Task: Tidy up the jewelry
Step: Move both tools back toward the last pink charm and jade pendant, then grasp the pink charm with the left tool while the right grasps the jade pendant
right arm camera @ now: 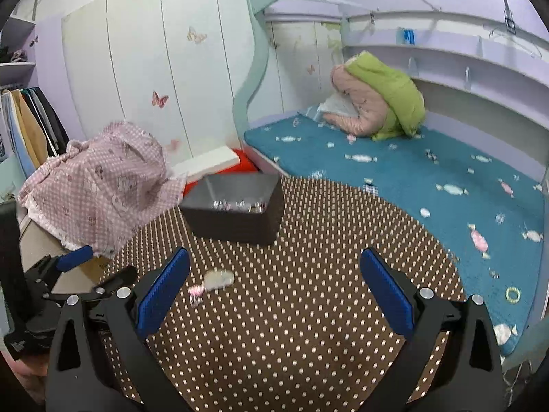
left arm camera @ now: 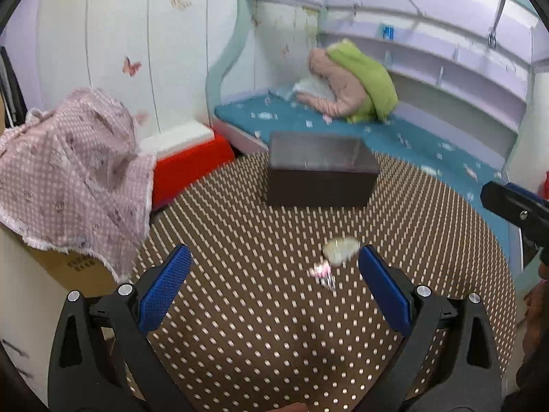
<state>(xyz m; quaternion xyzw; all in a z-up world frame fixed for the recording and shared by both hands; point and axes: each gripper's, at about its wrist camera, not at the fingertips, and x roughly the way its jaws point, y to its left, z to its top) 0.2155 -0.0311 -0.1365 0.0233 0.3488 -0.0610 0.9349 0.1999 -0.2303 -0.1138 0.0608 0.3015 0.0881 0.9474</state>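
Two grippers in my views, both spread wide, nothing between pads. Left gripper (left arm camera: 274, 288) hovers over dotted table (left arm camera: 260, 336); pale blurred trinket (left arm camera: 339, 250) lies just ahead, near right pad, with pink sparkly piece (left arm camera: 320, 271) beside it. I can't make out what either piece is. Dark box (left arm camera: 319, 173) stands farther back, well apart. Right gripper (right arm camera: 274, 292) over same table; box (right arm camera: 236, 207) open, small shiny items inside. Pink cloth (right arm camera: 99, 185) left, bed (right arm camera: 429, 185) right.
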